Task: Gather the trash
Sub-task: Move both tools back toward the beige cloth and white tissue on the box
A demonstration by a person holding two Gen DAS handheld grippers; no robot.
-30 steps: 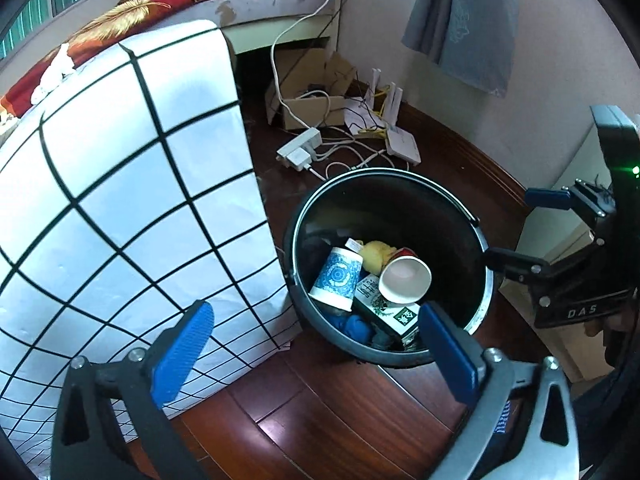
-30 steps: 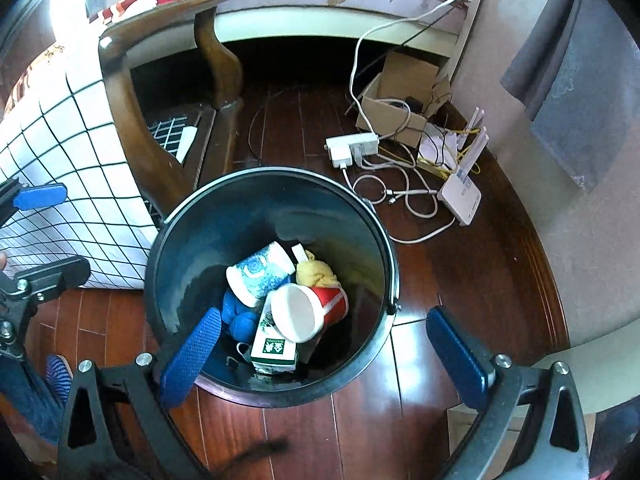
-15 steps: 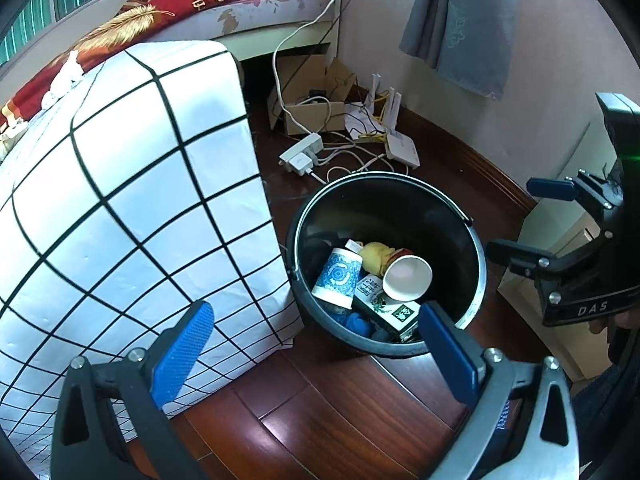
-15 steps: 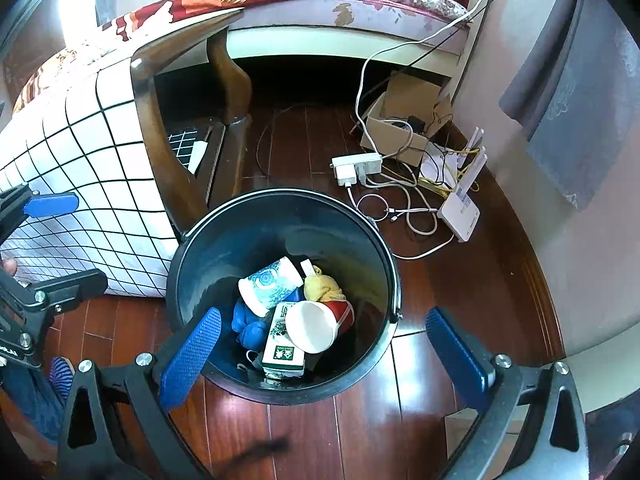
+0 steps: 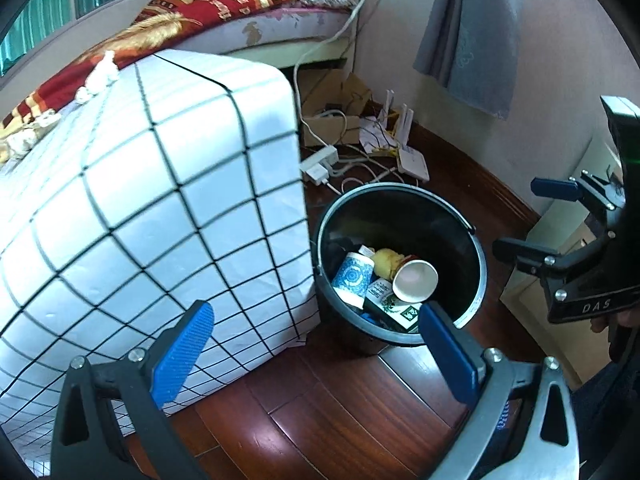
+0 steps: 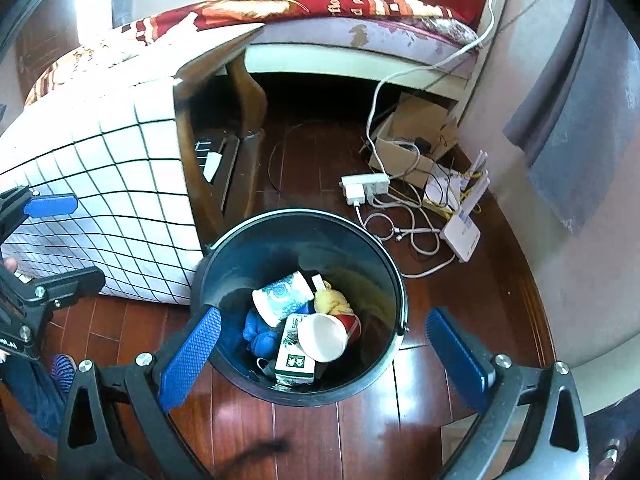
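A black trash bin (image 5: 400, 191) (image 6: 248, 264) stands on the dark wooden floor. Inside lie a blue-patterned paper cup (image 5: 352, 280) (image 6: 284, 298), a red cup with a white inside (image 5: 414, 282) (image 6: 324, 336), a green-and-white carton (image 5: 394, 306) (image 6: 294, 360), a yellow crumpled piece (image 6: 332, 300) and a blue cloth (image 6: 258, 332). My left gripper (image 5: 314, 312) hangs open above the floor beside the bin's near rim, holding nothing. My right gripper (image 6: 323, 316) is open and empty above the bin; it also shows in the left wrist view (image 5: 534, 218).
A table draped in a white grid-patterned cloth (image 5: 140, 200) (image 6: 100, 200) stands left of the bin, touching it. Behind the bin lie a power strip (image 6: 366, 186), cables, a white router (image 6: 460, 236) and a cardboard box (image 6: 408, 148). A bed runs along the back.
Both grippers have drawn up and back from the bin, which now looks smaller and farther away. Both stay open and the trash in the bin has not moved.
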